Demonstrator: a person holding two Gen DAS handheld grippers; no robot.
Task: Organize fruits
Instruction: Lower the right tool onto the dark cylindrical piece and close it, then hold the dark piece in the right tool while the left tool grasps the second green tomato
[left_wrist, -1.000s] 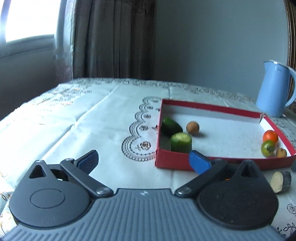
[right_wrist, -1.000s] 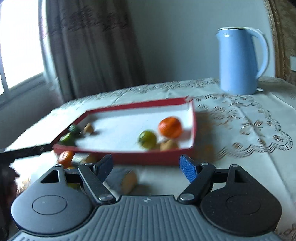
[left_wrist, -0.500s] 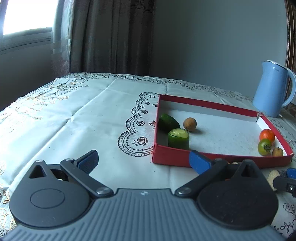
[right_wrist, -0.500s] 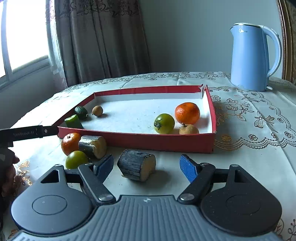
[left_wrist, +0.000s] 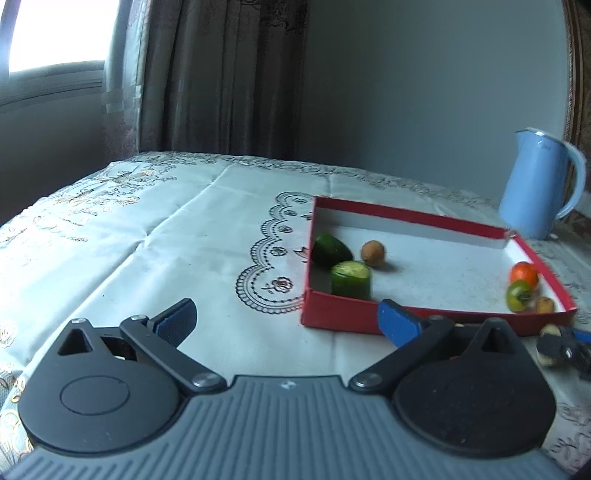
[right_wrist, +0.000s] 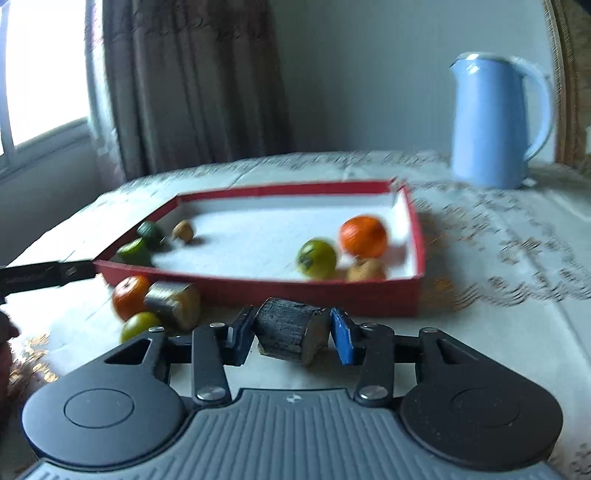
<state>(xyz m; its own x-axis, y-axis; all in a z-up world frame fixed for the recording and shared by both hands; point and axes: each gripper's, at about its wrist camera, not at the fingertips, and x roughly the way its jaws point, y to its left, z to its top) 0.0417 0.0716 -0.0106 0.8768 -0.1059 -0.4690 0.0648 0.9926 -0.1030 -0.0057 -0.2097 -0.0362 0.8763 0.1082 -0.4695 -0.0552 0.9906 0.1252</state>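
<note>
We work over a cloth-covered surface (right_wrist: 498, 258) with a blue kettle (right_wrist: 491, 122) at the back. In front of it sits the red tray (right_wrist: 295, 291), white inside. At its left end lie two green cucumber pieces (left_wrist: 349, 277) and a small brown fruit (left_wrist: 373, 253); at its right end an orange (right_wrist: 364, 236), a green tomato (right_wrist: 317, 258) and another small brown fruit (right_wrist: 365, 269) sit close together.

Outside the tray, near its front wall, an orange-red fruit (right_wrist: 129, 297), a cut grey-skinned chunk (right_wrist: 173, 304) and a green fruit (right_wrist: 138, 326) are still waiting.

Our right hand-held gripper (right_wrist: 291, 338) has just been closing, and its blue pads now pinch the dark-skinned cut piece (right_wrist: 290, 332) across its sides, just in front of the tray. We judge this piece light and fairly stiff, with rough skin that should not slip; the flanks look like the right hold.

Our left hand-held gripper (left_wrist: 284, 317) stands spread wide, nothing between its fingers, beside the tray's near left corner.
</note>
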